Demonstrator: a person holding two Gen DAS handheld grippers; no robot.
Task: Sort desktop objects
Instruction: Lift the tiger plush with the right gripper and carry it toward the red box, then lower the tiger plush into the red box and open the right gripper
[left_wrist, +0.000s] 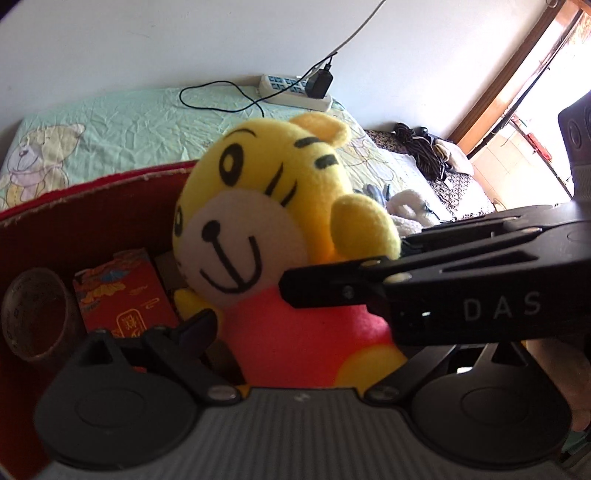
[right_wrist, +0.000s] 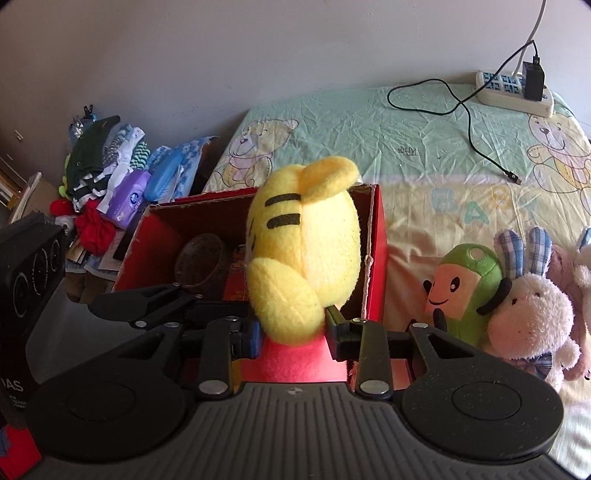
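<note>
A yellow tiger plush (left_wrist: 251, 206) with a pink body fills the middle of the left wrist view, upright and facing the camera. My right gripper (right_wrist: 293, 338) is shut on its pink body (right_wrist: 295, 358) and comes in from the right in the left wrist view (left_wrist: 332, 269). The plush hangs over the near side of a red cardboard box (right_wrist: 378, 236). My left gripper (left_wrist: 299, 325) stands open around the plush. Only its left finger (left_wrist: 195, 325) shows, beside the plush's edge; the right one is hidden. It also shows at the left of the right wrist view (right_wrist: 147, 302).
Inside the box (left_wrist: 92, 221) lie a tape roll (left_wrist: 33, 317) and a red printed packet (left_wrist: 122, 295). A green plush (right_wrist: 465, 291) and a white bunny (right_wrist: 528, 314) sit right of the box on the sheet (right_wrist: 406, 129). A power strip (right_wrist: 513, 88) with a black cable lies at the back; clothes (right_wrist: 110, 166) are piled left.
</note>
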